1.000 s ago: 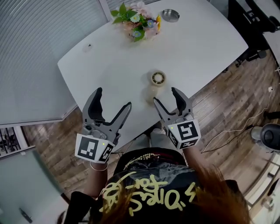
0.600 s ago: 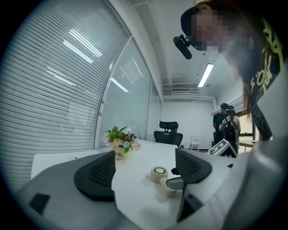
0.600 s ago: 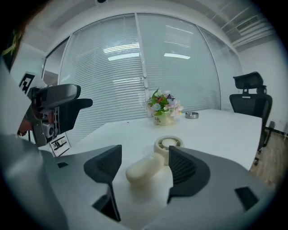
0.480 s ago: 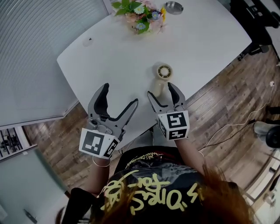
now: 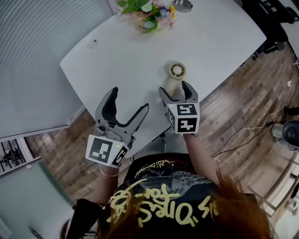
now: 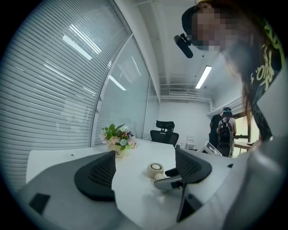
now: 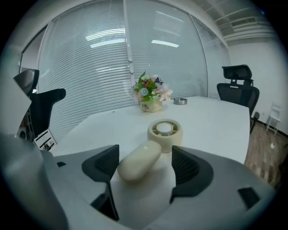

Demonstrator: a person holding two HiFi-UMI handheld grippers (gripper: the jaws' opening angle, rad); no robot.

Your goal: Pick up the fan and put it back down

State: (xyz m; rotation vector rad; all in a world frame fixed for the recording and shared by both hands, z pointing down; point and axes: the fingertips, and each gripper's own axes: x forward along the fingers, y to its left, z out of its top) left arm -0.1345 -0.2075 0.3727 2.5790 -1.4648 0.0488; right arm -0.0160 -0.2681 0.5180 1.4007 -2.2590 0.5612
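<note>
The right tool (image 5: 174,93) has come down and forward over the near edge of the desk (image 5: 140,56). Its jaws have just been opening, and they now stand wide on either side of the handle of the handheld fan (image 5: 174,78), with a gap at each pad and nothing gripped. The left tool (image 5: 130,100) has kept roughly its place, jaws spread and empty, off the near edge beside the right one.

The fan lies flat close to the near edge, with its handle pointing at the person and its round head toward the middle of the desk. It looks like a small cream plastic shell, so probably light and stiff. The handle is smooth and rounded and could roll or squirt out of a pinch set off-centre. The head seems to carry a thin grille, though it shows too small to be sure, so it is best left alone. The best hold is across the handle's mid-length or a little nearer the head, where the weight likely sits.

The desk is bare all round the fan. The flower arrangement (image 5: 148,11) and a metal dish (image 5: 182,4) sit well apart at the far edge. The main hazard is the near edge, with wooden floor (image 5: 243,107) below it, so the fan is better set down further in.
</note>
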